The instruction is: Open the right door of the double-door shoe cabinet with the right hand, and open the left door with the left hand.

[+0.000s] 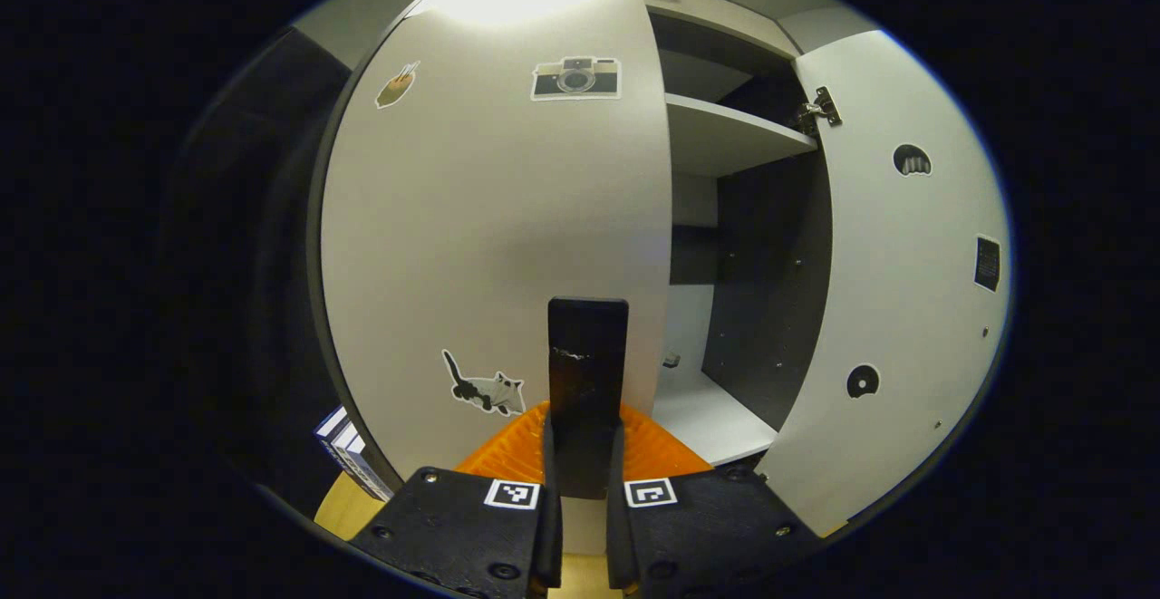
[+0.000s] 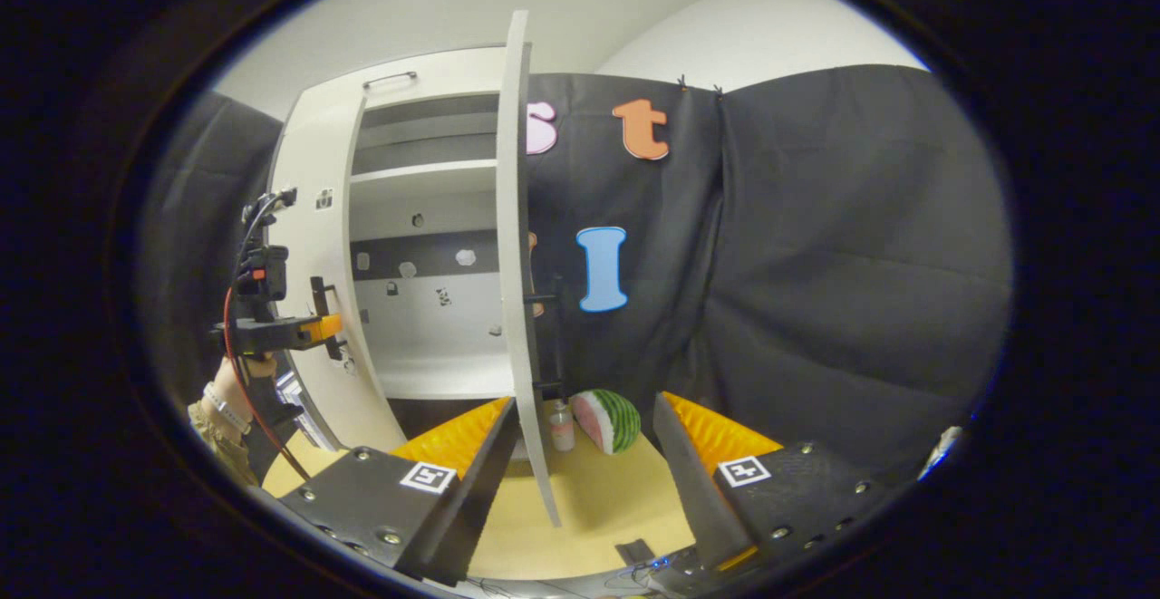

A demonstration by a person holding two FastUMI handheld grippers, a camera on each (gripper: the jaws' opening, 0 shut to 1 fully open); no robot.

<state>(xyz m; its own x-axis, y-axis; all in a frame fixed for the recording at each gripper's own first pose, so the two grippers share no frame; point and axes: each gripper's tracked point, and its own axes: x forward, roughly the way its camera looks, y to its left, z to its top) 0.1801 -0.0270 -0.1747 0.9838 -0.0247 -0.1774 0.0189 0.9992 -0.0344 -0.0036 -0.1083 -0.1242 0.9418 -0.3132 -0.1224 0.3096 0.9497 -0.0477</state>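
The left gripper (image 1: 584,481) is closed on the left door's (image 1: 489,218) rigid handle (image 1: 587,354) at 6 o'clock; the right gripper (image 2: 580,454) gapes empty beside the light, hinged right door (image 2: 518,246).

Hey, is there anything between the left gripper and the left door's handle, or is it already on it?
Nothing visible stands between them. The left gripper is already closed on the handle of the left door, which is not yet swung open, while the right door stands wide open.
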